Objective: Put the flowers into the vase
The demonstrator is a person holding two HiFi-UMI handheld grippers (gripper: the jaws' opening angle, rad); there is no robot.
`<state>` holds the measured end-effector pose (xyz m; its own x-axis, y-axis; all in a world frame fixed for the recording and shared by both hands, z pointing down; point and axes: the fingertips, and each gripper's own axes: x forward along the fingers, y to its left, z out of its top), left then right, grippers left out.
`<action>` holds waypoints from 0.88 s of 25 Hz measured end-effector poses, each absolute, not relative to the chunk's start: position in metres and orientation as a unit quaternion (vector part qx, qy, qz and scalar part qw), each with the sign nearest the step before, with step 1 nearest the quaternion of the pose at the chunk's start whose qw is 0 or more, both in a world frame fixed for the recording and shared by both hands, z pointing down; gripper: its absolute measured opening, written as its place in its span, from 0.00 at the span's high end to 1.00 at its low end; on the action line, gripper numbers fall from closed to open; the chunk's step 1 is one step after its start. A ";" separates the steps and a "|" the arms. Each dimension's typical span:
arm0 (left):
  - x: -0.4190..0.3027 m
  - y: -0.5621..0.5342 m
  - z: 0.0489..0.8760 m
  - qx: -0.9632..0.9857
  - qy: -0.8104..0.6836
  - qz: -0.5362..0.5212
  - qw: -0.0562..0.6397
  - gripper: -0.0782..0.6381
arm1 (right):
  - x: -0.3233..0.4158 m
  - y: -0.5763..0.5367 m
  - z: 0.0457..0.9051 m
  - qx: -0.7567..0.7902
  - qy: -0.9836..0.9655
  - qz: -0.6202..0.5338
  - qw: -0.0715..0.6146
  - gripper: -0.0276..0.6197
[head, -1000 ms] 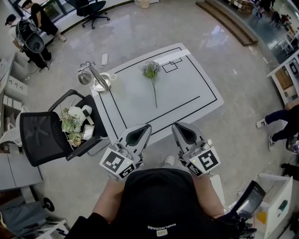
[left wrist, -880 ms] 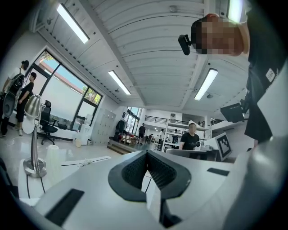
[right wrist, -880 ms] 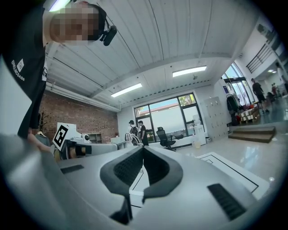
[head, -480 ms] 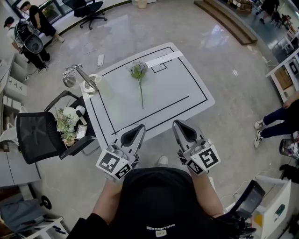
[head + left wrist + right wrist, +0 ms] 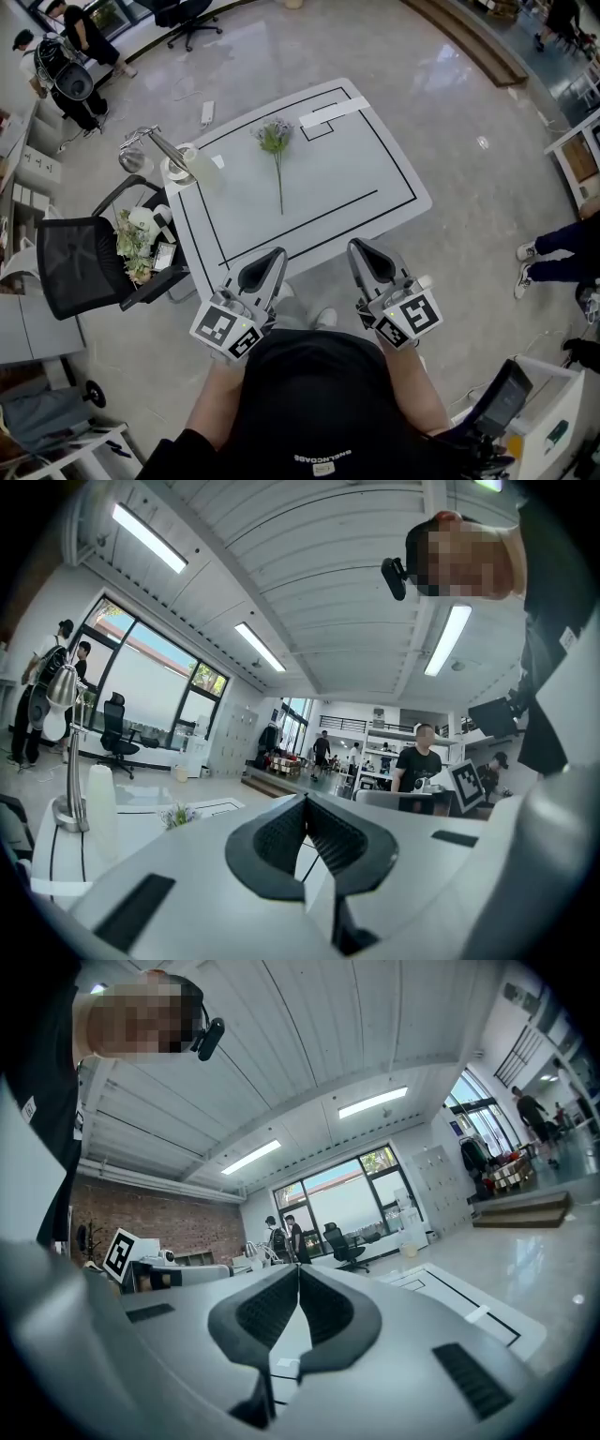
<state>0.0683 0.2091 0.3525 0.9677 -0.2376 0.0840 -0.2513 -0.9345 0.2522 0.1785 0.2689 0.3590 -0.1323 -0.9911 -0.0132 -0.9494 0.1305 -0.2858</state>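
A single flower (image 5: 276, 141) with a pale purple head and a long green stem lies on the white table (image 5: 375, 159), inside its black outline. It also shows far off as the flower (image 5: 178, 815) in the left gripper view. A tall pale vase (image 5: 208, 174) stands upright at the table's left edge, seen as the vase (image 5: 101, 801) beside a lamp. My left gripper (image 5: 267, 265) and right gripper (image 5: 367, 261) hover short of the table's near edge, both shut and empty. The left gripper (image 5: 306, 803) and right gripper (image 5: 298, 1274) have their jaws pressed together.
A desk lamp (image 5: 150, 150) stands on the table's left corner next to the vase. A black office chair (image 5: 80, 267) with more flowers and small items on its seat stands left of the table. People stand at the far left (image 5: 66, 47); someone's legs (image 5: 562, 253) are at the right.
Both grippers have travelled level with the person, still shut. In the head view the table and flower have shifted a little to the left.
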 end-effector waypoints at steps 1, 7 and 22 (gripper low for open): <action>0.068 0.206 0.354 0.983 -0.127 0.026 0.133 0.88 | 0.178 0.266 0.360 -0.650 0.746 -0.106 0.099 0.94; 0.065 0.177 0.365 0.979 -0.133 0.018 0.153 0.88 | 0.179 0.238 0.367 -0.649 0.748 -0.114 0.085 0.94; 0.033 0.057 0.385 0.969 -0.157 -0.002 0.193 0.88 | 0.168 0.106 0.388 -0.639 0.753 -0.153 0.048 0.94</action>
<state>0.0327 0.0575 0.3855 0.9506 -0.3051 0.0571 -0.3038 -0.8764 0.3736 0.1679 0.1060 0.3878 -0.1795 -0.9760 0.1231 -0.9468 0.1374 -0.2910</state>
